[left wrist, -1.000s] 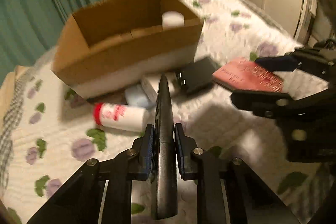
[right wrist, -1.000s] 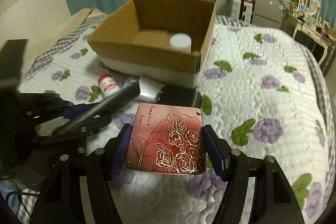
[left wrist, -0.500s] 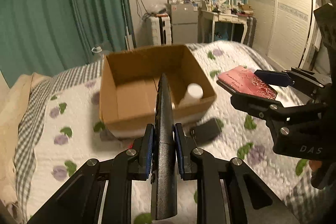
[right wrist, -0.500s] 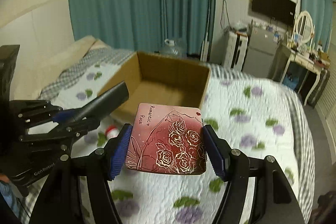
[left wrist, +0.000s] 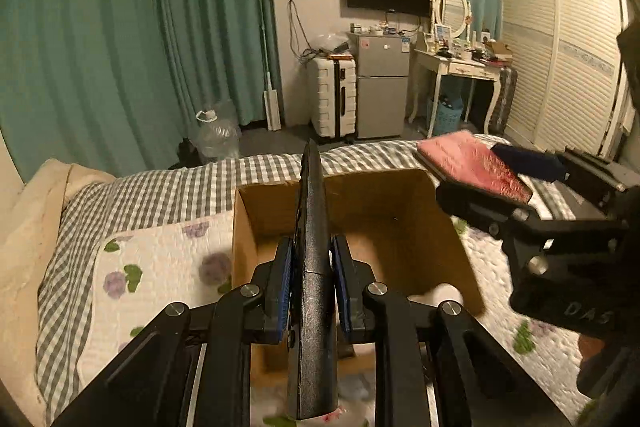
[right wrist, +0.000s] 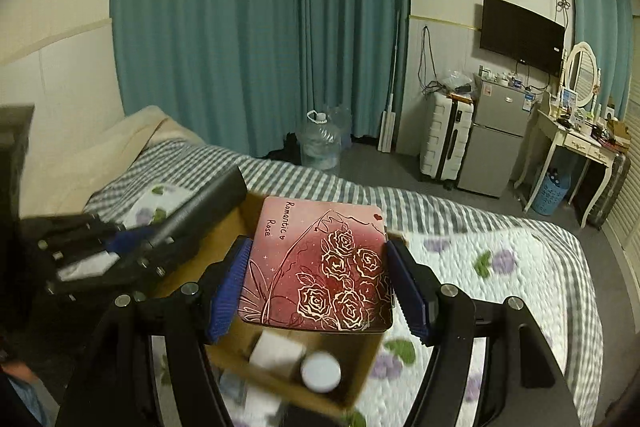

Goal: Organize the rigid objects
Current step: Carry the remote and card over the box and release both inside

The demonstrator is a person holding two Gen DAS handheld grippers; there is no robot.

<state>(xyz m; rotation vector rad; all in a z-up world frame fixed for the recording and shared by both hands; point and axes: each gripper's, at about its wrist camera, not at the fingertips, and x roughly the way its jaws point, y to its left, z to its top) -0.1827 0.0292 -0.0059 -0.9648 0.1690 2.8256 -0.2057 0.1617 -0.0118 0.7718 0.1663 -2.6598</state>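
Box (left wrist: 404, 227): I saw the open cardboard box on the quilt, right below both my grippers.
Left gripper (left wrist: 311, 283): I had it pressed tight on a slim black remote (left wrist: 314, 267), pads on its two long sides.
Remote: it stood on edge and ran forward out of the pads, its tip over the box's far wall.
Right gripper (right wrist: 320, 279): I had its blue pads clamped on the two side edges of a pink tin (right wrist: 320, 263).
Tin: flat, lid up, gold roses and "Romantic Rose" on it; it hung above the box opening.
In the box: a white-capped bottle (right wrist: 321, 372) near one corner, and a pale blocky thing beside it that I could not make out.
Grippers together: side by side, close but apart, both over the box.
Quilt (right wrist: 500, 267): white with purple flowers and green leaves, on a grey checked sheet (left wrist: 160, 191).
Room: teal curtains (right wrist: 260, 27) behind the bed.
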